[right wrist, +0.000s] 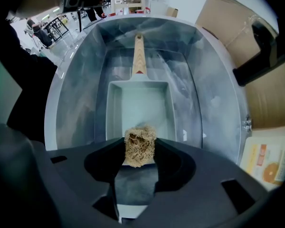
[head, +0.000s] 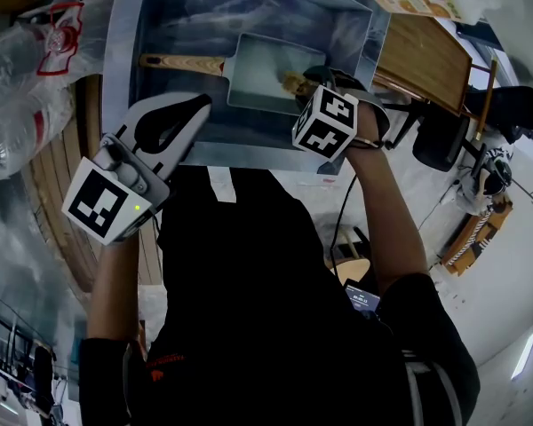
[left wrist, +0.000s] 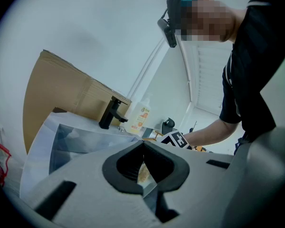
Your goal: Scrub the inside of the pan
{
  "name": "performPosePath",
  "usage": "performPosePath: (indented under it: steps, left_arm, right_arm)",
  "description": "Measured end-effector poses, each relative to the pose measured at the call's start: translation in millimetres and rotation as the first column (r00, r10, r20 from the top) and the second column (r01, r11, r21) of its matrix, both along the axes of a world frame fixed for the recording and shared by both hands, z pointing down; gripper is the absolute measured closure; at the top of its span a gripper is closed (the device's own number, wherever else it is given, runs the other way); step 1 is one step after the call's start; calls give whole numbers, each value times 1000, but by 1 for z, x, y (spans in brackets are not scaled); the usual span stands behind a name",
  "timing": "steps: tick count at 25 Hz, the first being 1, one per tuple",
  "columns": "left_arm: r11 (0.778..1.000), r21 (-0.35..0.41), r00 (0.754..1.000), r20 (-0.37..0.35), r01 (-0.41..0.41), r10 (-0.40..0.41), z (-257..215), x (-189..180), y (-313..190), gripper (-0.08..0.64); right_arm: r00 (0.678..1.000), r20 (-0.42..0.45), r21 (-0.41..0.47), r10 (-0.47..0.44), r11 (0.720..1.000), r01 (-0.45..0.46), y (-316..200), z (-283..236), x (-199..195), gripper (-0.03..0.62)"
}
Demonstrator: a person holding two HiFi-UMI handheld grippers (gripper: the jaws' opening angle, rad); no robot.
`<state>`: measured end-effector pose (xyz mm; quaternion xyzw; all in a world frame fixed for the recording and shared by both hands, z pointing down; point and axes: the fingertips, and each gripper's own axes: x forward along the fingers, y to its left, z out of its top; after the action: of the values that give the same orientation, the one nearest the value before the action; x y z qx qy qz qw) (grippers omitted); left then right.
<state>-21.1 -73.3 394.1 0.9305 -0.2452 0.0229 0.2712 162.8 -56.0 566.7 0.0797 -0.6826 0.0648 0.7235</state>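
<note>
Scrubber (right wrist: 139, 144) in right tongs (right wrist: 139, 148) over pan (right wrist: 137, 106), left tongs (left wrist: 143, 144) closed, empty

My right gripper (head: 309, 80) reaches into the sink (head: 124, 51), a tan scrubber (head: 292, 82) at its tip, over the pan (head: 258, 65)'s four o'clock corner. The wooden handle (head: 182, 62) points to nine o'clock. My left gripper (head: 188, 118) hangs at the pan's seven o'clock.

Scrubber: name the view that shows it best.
Right gripper view: the scrubber fills the middle, clamped in the right hand-held gripper over the pan. Head view shows a tan speck; left gripper view, nothing clear.
</note>
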Motion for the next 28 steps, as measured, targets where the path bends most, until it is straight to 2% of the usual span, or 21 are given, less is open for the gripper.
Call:
performPosePath:
  steps: [8,16,23,28]
  left_arm:
    - [1000,13,1000,13,11,-12,-8,-24,5,541]
    - [999,8,999,21,31,-31,-6,-48,10,541]
    - [999,-1,999,27,44,-44,-2,-62,12,541]
    - [999,-6,999,27,44,-44,1,-64,12,541]
  right_arm:
    - [997,75,0,-8,1000,8,3,-11,-46,408]
    - [992,122,-36,-32,999,36,11,-4,-89,408]
    - [991,120,-61,-51,996,58,18,9,-105,408]
    - [993,103,-68,-58,996,66,22,17,-103,408]
